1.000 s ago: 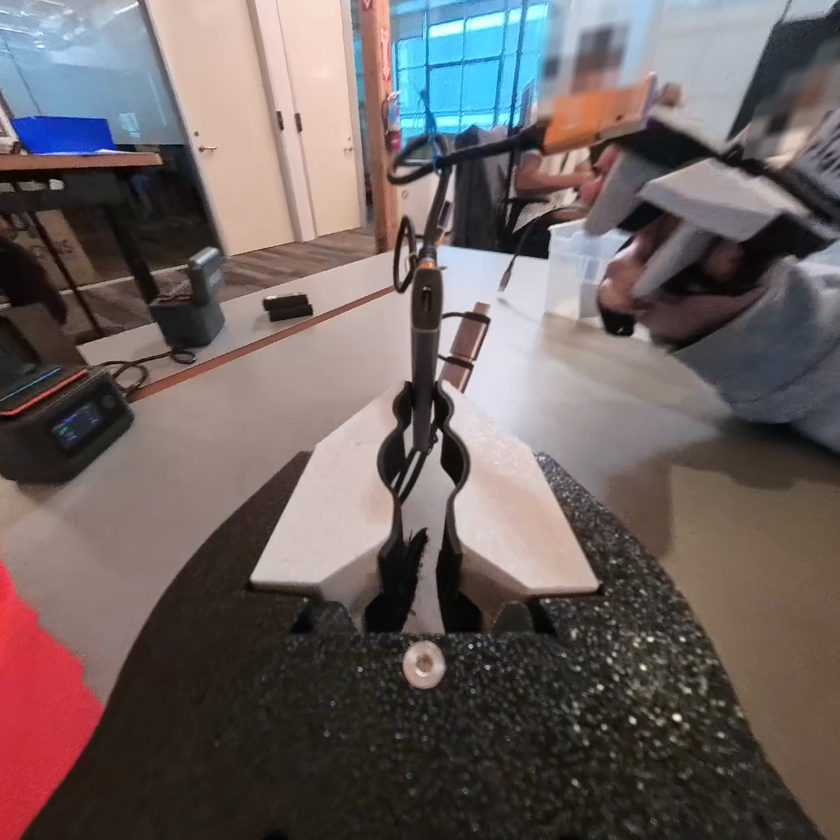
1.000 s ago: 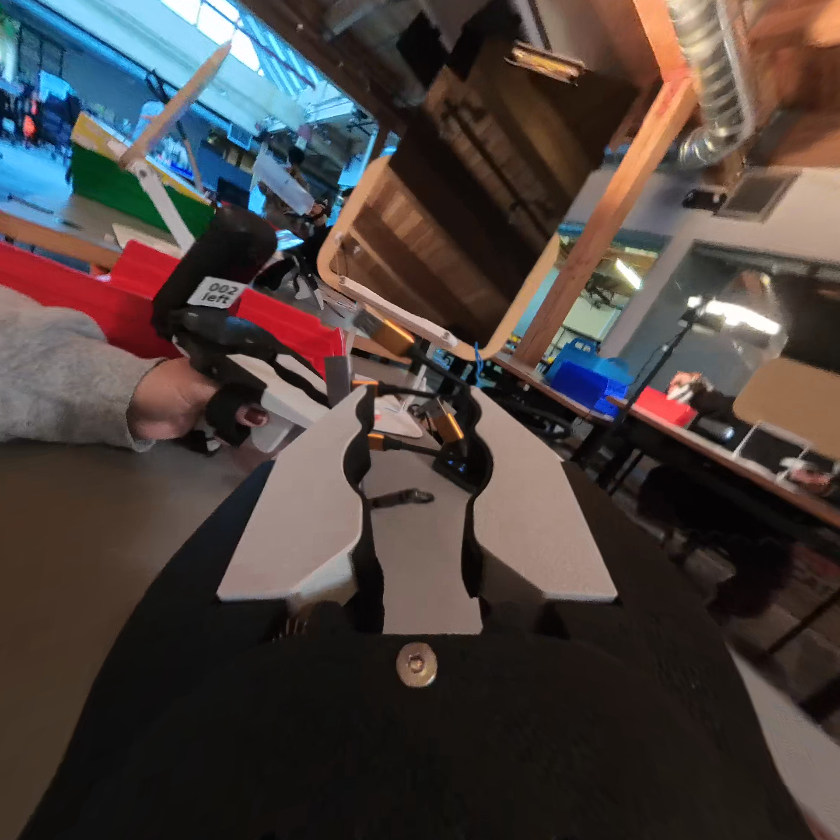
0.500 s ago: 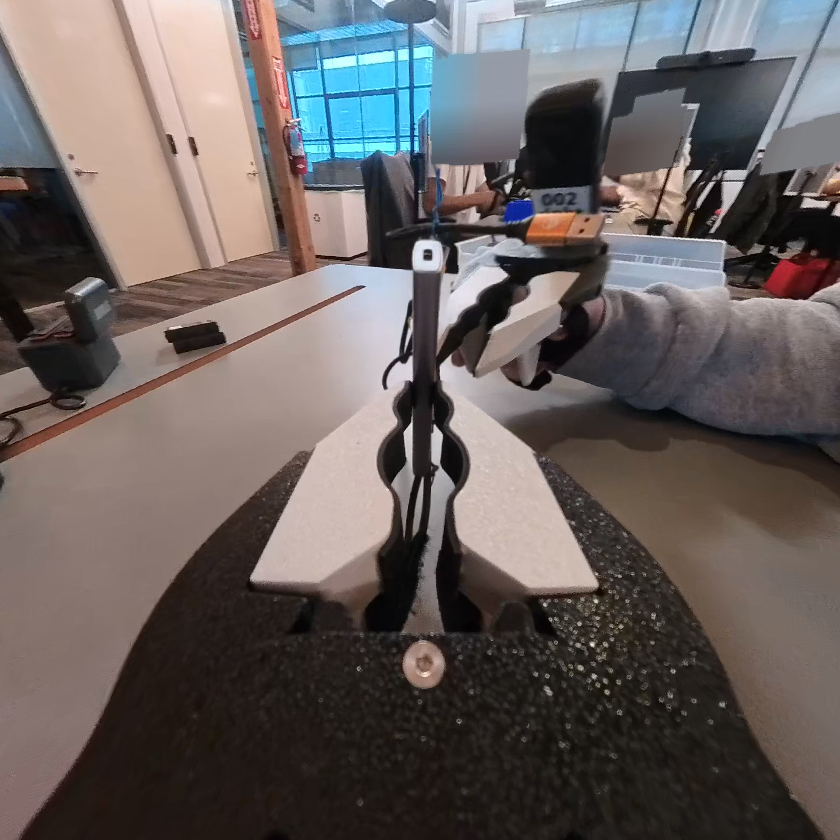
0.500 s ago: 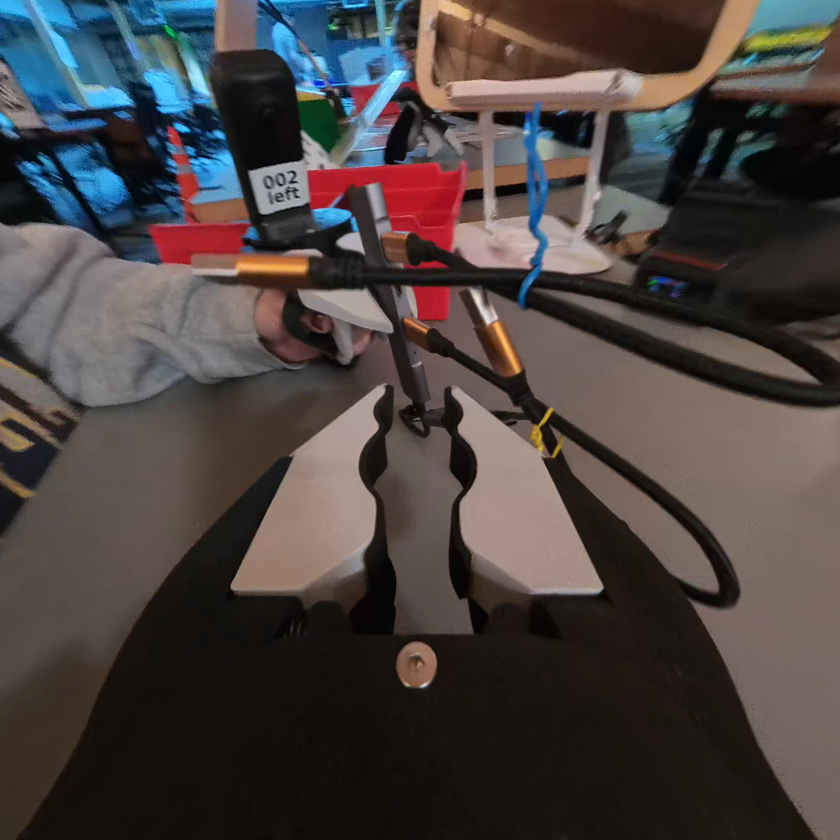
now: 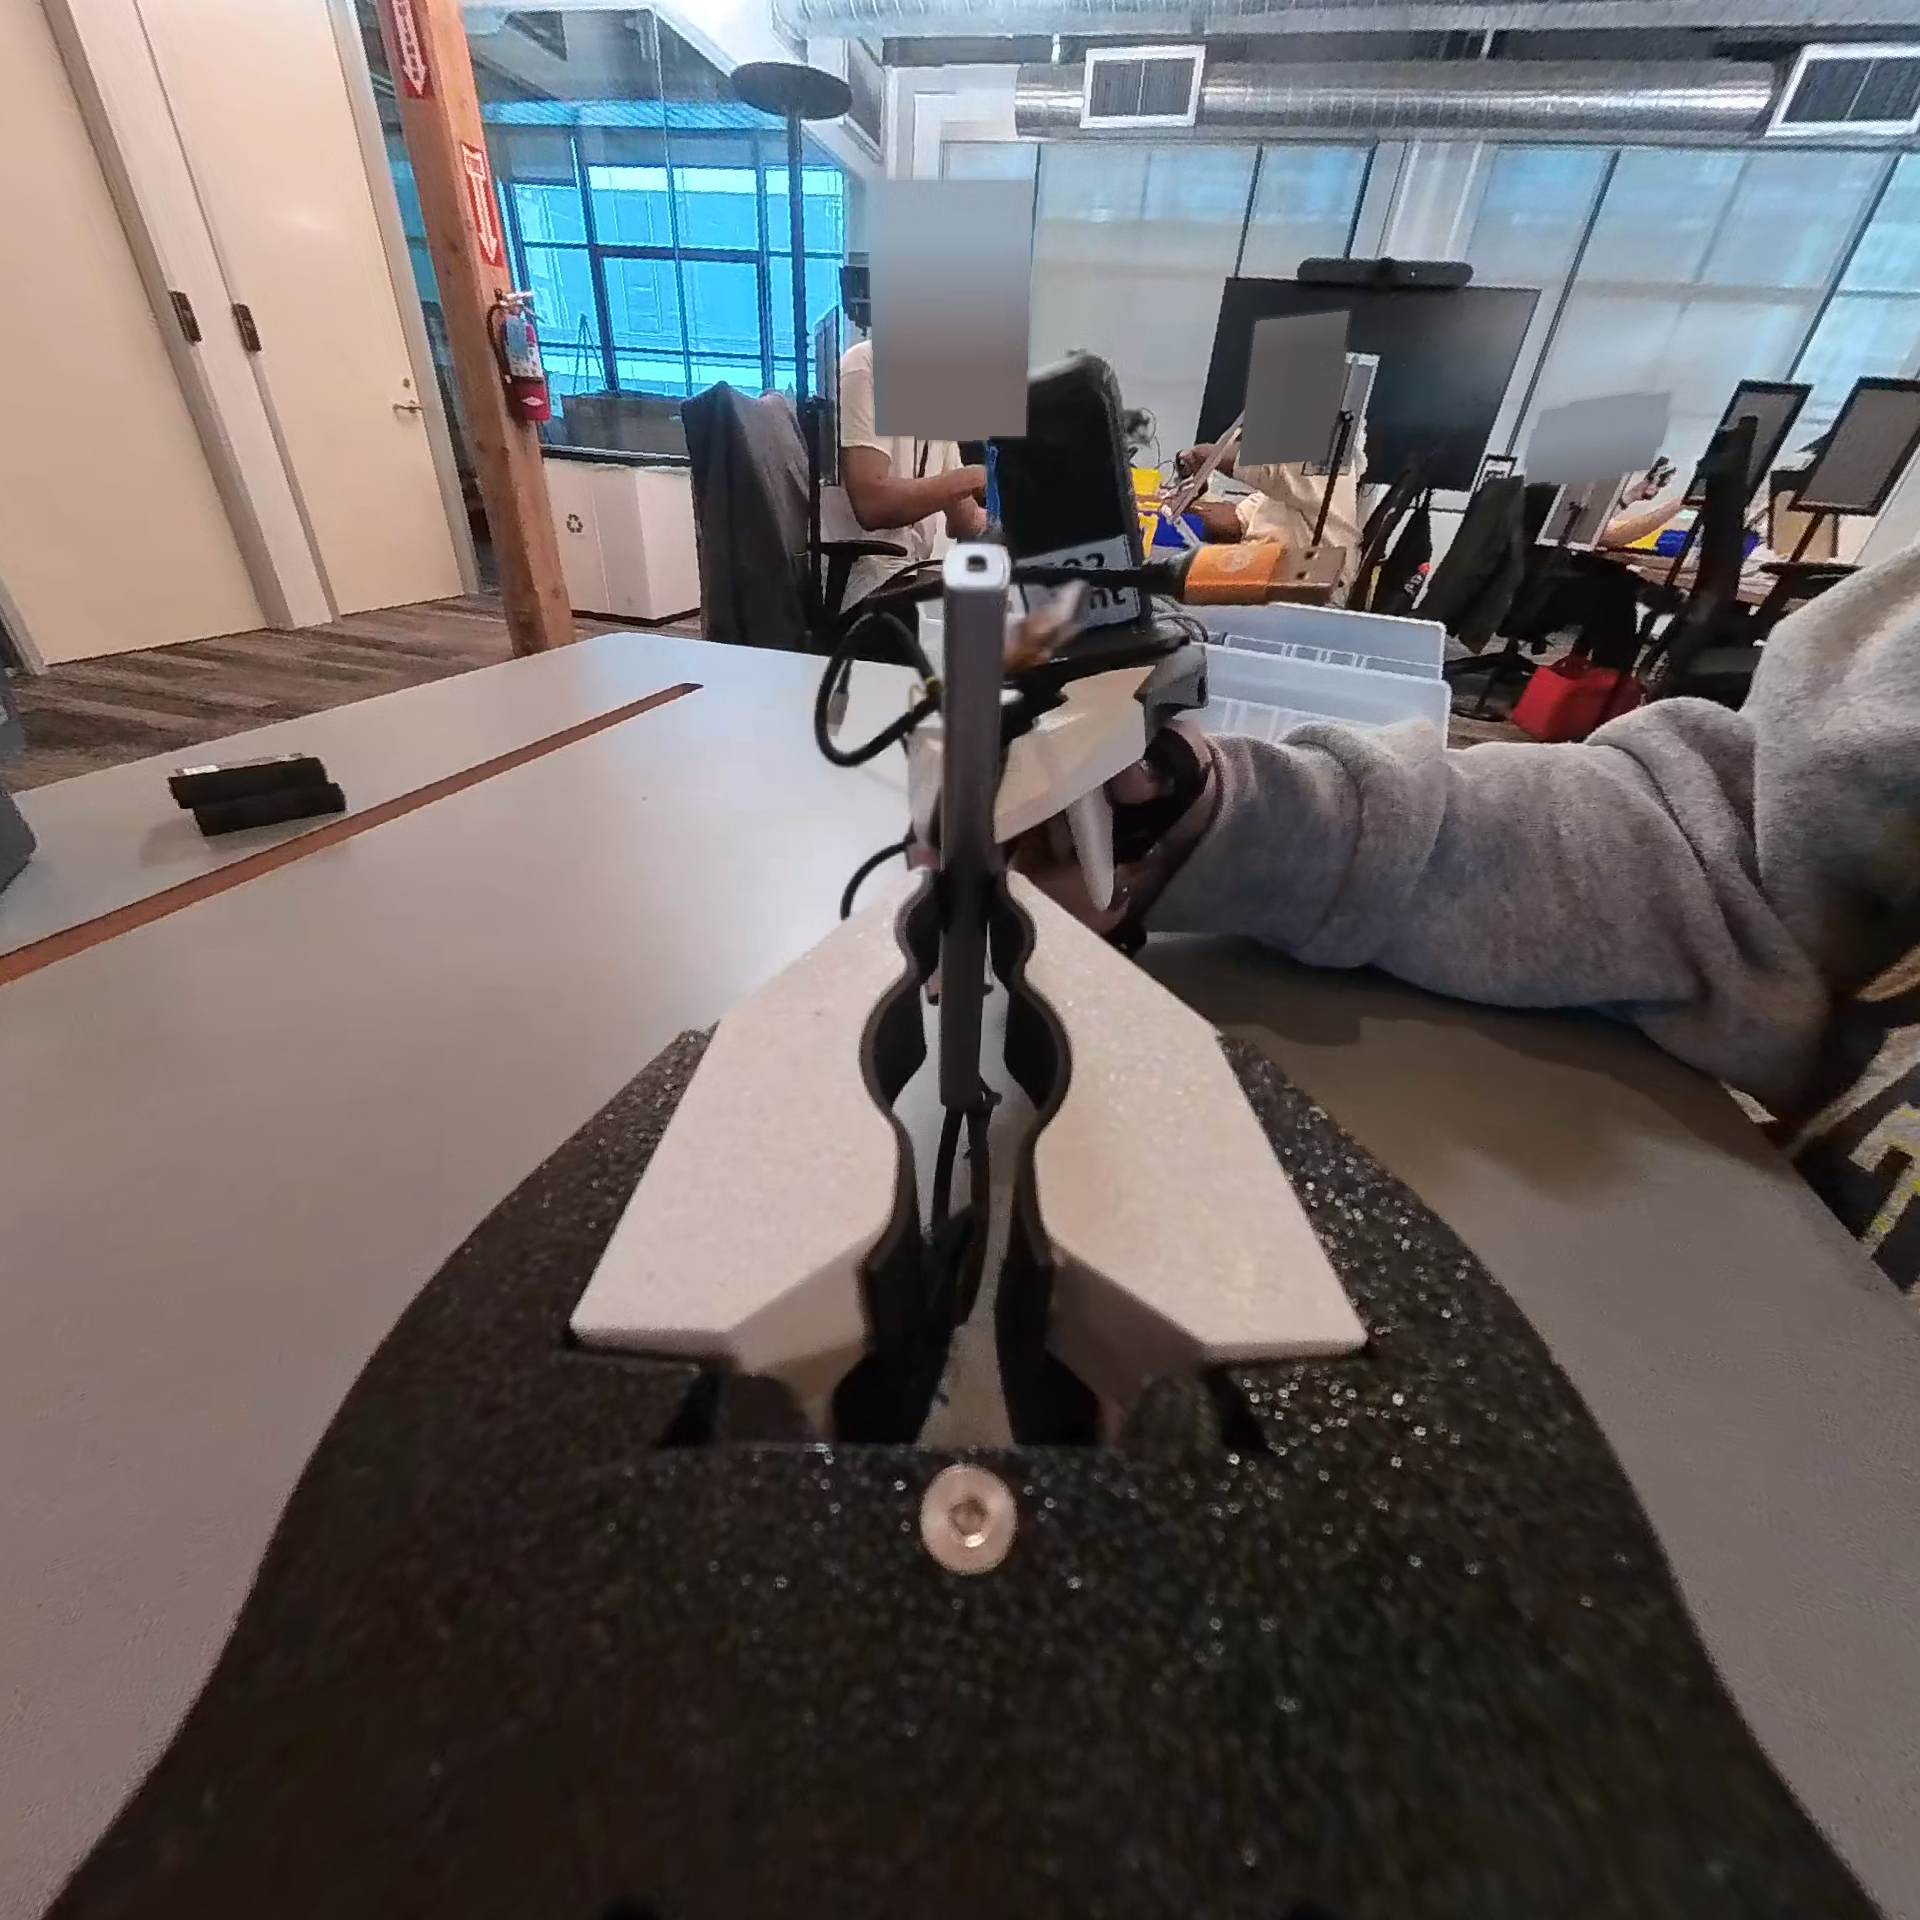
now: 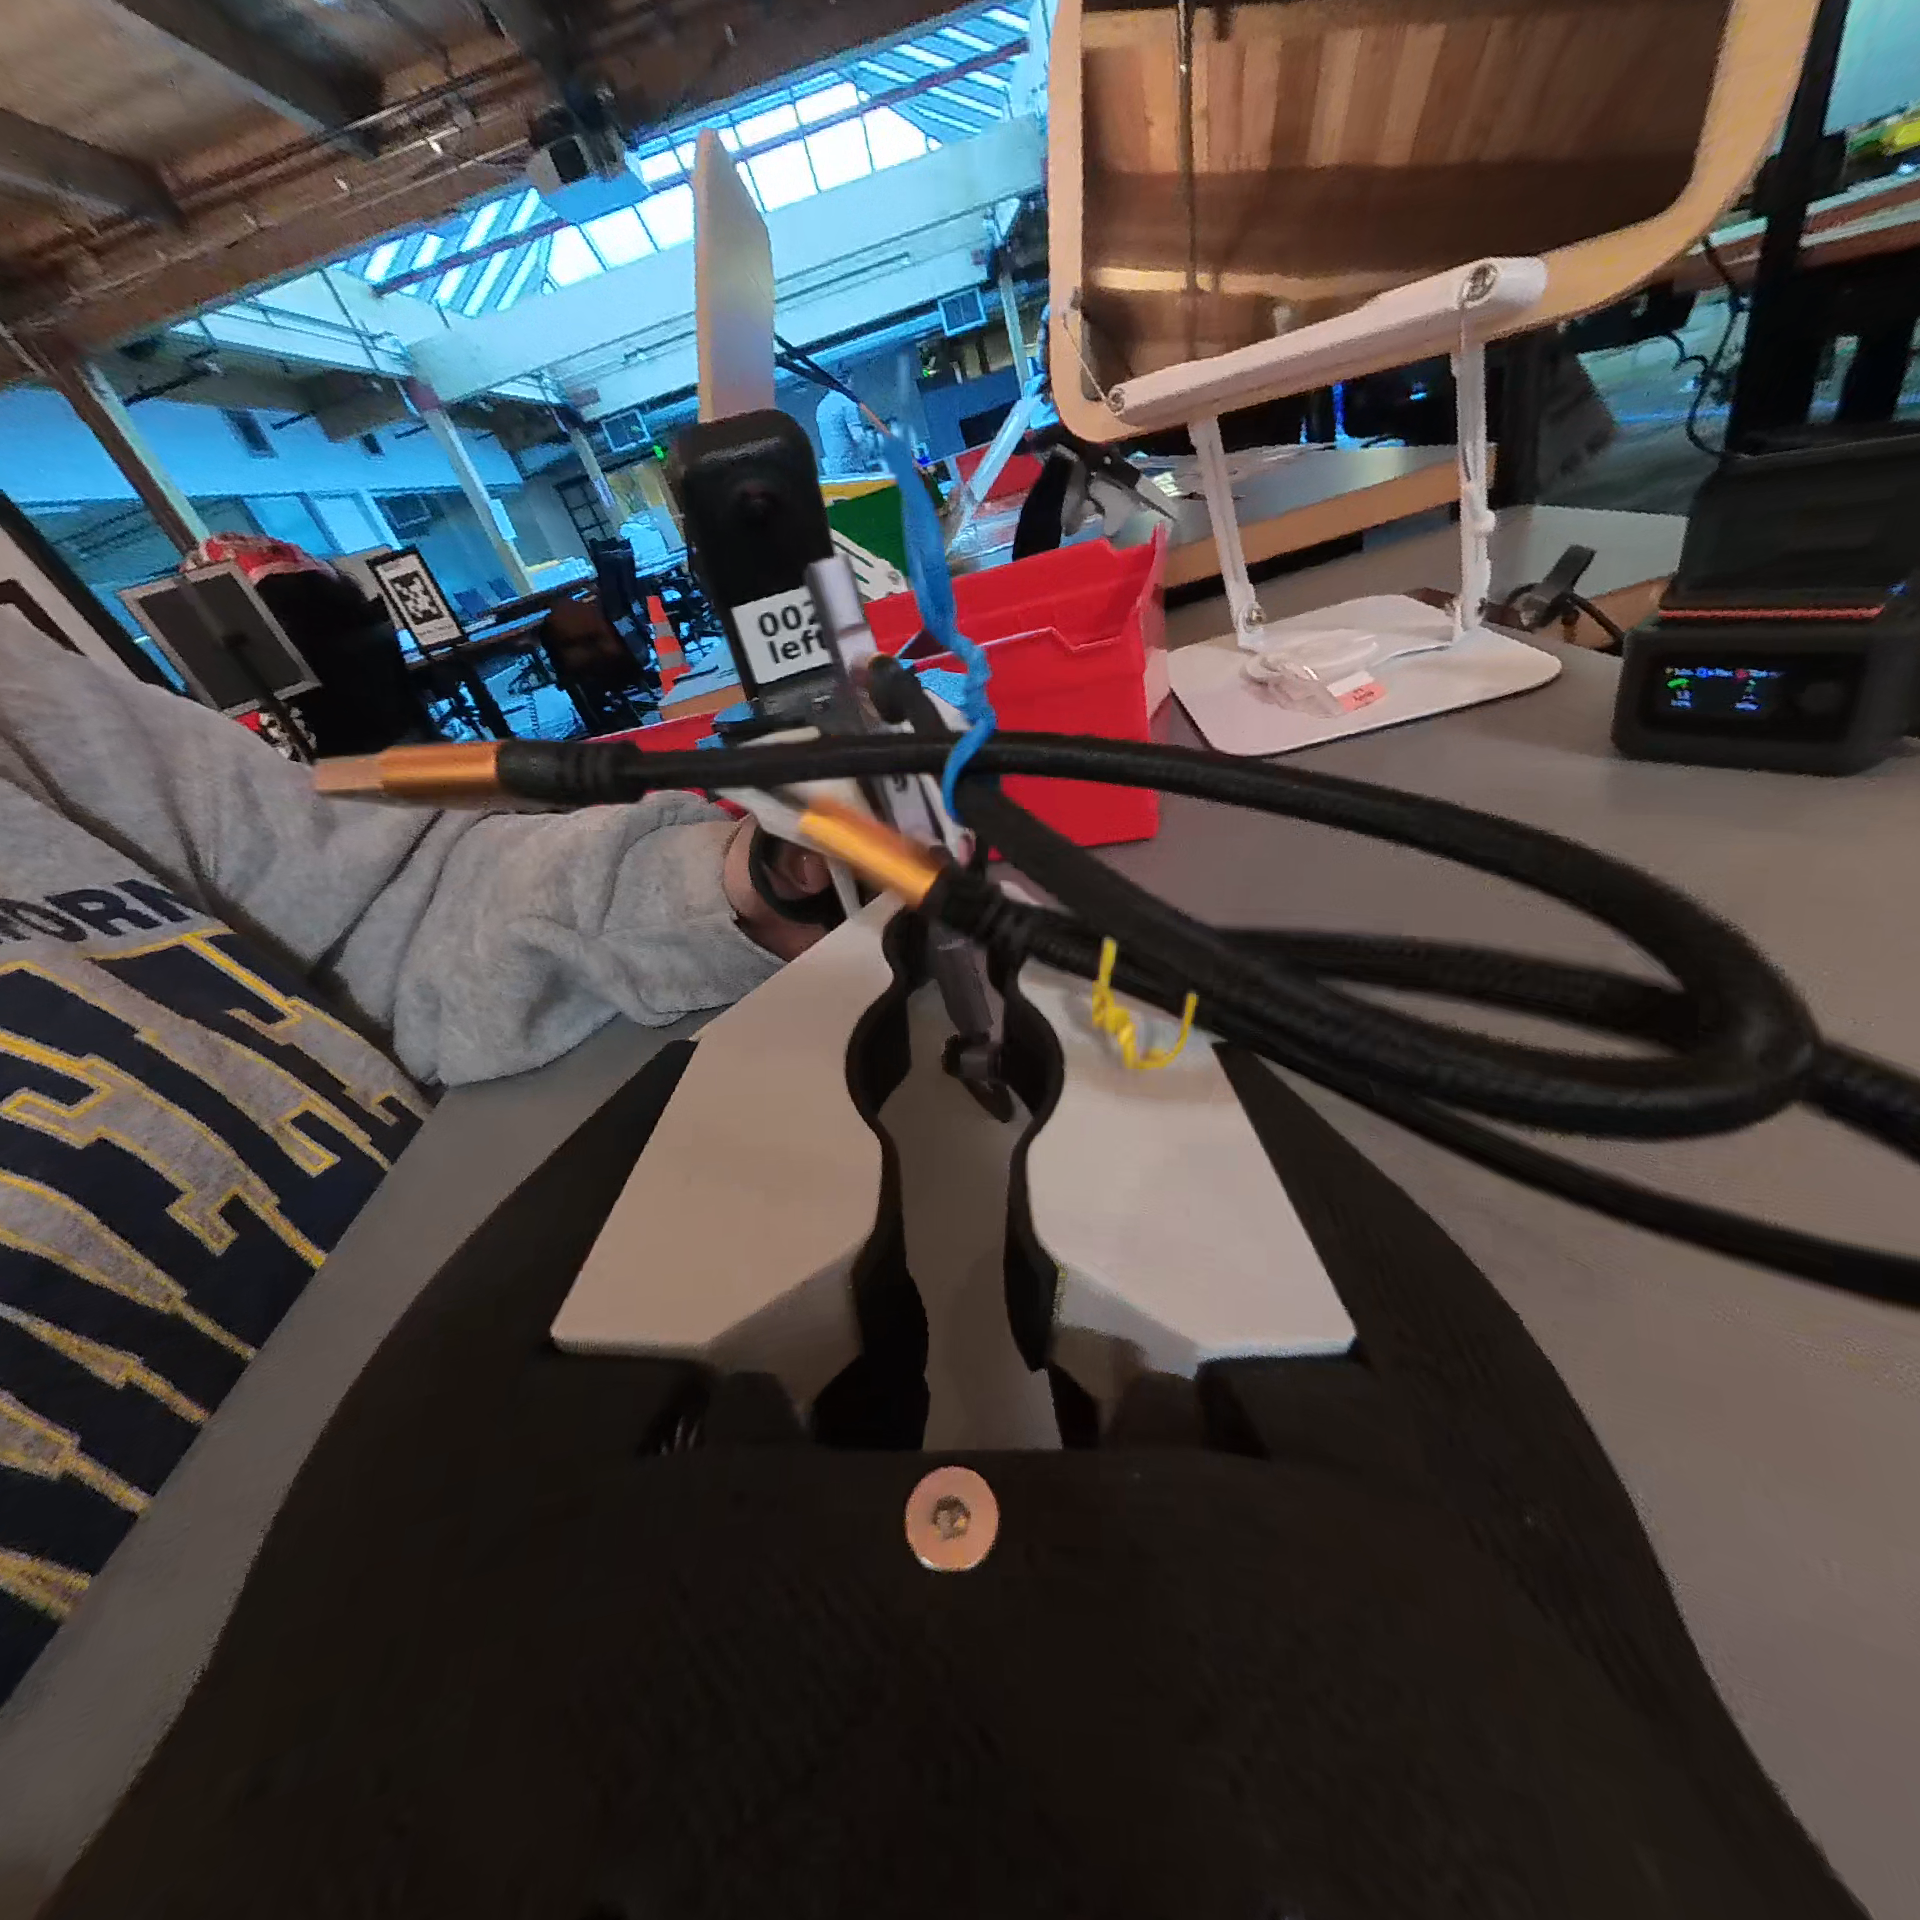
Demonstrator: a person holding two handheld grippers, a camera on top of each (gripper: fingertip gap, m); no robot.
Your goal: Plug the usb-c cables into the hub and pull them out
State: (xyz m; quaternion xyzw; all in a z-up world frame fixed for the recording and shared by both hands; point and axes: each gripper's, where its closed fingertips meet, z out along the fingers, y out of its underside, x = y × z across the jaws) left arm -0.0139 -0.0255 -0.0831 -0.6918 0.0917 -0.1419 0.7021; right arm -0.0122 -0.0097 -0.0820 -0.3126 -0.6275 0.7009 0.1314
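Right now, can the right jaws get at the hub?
Probably yes: one end of the hub sits between the right gripper's open jaws. The left gripper holds it upright; cables cross just above.

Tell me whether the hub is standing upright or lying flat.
Upright: the hub stands on end, clamped low between the left gripper fingers, above the table.

Left claw [image 5: 961,940] clamped on upright grey hub [image 5: 971,769] above grey worktop [image 5: 364,1039]; right claw [image 5: 1023,774] just behind hub, orange-collared cable plug [image 5: 1236,571] above.
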